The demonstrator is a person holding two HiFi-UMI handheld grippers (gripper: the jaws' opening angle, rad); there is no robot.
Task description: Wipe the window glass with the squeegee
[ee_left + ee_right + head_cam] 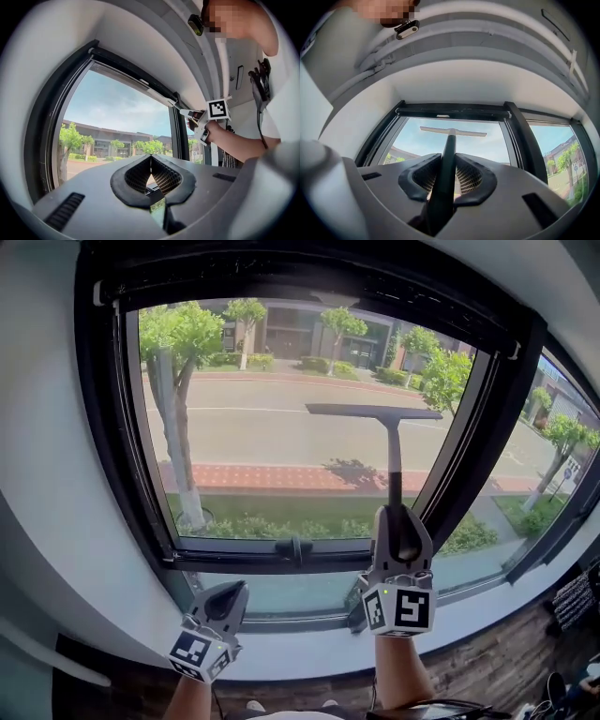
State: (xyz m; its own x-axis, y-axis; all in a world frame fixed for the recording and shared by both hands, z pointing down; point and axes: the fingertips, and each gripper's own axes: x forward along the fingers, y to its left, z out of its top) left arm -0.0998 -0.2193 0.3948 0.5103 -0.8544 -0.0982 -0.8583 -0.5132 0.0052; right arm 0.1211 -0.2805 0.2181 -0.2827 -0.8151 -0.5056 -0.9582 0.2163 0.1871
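My right gripper (399, 521) is shut on the dark handle of the squeegee (394, 451). The handle stands upright and its flat blade (373, 412) lies level against the window glass (272, 456), right of the pane's middle. In the right gripper view the squeegee (451, 133) runs up from between the jaws to the blade high on the glass (487, 143). My left gripper (223, 600) hangs low at the left below the window's bottom frame, shut on nothing. In the left gripper view its jaws meet at the tips and the right gripper (208, 119) shows beyond them.
A black window frame (281, 554) with a latch (296, 547) runs under the pane. A black post (473, 451) divides it from a second pane at right. White wall surrounds the window and a white sill (309, 652) lies below. Dark items sit at bottom right (572, 601).
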